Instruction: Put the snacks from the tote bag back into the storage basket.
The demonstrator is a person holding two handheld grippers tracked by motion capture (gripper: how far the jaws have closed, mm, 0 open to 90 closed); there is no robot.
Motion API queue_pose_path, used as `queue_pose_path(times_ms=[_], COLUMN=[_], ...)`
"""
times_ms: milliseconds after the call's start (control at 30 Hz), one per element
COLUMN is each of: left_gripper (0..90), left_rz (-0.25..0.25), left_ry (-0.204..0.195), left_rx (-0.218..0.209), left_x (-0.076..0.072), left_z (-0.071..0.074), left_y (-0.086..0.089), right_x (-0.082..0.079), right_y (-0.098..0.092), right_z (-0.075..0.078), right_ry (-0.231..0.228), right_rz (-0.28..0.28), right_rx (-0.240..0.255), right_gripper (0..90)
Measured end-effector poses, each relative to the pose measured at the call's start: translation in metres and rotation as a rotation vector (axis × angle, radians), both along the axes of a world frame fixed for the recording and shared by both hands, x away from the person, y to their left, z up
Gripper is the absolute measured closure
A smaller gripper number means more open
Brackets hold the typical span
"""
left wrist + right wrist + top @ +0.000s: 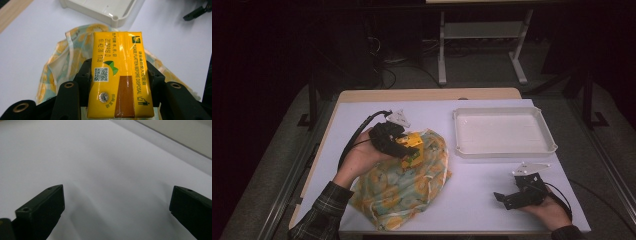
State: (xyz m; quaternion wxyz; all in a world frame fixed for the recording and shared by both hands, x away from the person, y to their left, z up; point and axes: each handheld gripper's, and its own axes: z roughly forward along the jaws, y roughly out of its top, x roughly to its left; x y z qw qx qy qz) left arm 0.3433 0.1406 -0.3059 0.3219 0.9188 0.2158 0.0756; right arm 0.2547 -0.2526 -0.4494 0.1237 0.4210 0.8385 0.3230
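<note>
My left gripper (pixel 411 149) is shut on a yellow drink carton (pixel 413 144), held just above a patterned cloth bag (pixel 404 185) lying on the white table. In the left gripper view the yellow drink carton (pixel 120 75) sits lengthwise between the two black jaws, printed side up, with the cloth bag (pixel 67 57) beneath it. Near the table's front right, my right gripper (pixel 502 199) rests low with its jaws wide apart. In the right gripper view, nothing but bare white tabletop lies between the jaws of my right gripper (pixel 117 207).
A white plastic tray (pixel 504 131) sits empty at the back right of the table; its corner (pixel 110 15) appears beyond the carton in the left gripper view. Bare white tabletop (pixel 477 175) separates the bag from the right gripper. Dark floor and a stand lie behind the table.
</note>
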Motion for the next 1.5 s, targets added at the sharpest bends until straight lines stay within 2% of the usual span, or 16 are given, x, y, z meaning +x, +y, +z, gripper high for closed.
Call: queue_pose_path(times_ms=[200, 567, 1067, 1500], left_gripper=[51.4, 51.4, 51.4, 51.4], left_rz=[0.000, -0.008, 0.019, 0.000], left_ry=[-0.016, -0.025, -0.029, -0.029], left_rx=[-0.013, -0.028, -0.054, -0.058], left_x=[0.006, 0.017, 0.033, 0.044], left_z=[0.008, 0.014, 0.014, 0.011], left_y=[-0.013, -0.033, -0.063, -0.099], right_x=[0.000, 0.000, 0.001, 0.002], right_y=[0.001, 0.001, 0.003, 0.003], right_z=[0.001, 0.000, 0.001, 0.001], right_ry=[-0.002, 0.000, -0.006, -0.003], right_rz=[0.000, 0.009, 0.017, 0.017], right_rx=[0.003, 0.004, 0.010, 0.015], right_gripper=[0.0, 0.0, 0.0, 0.0])
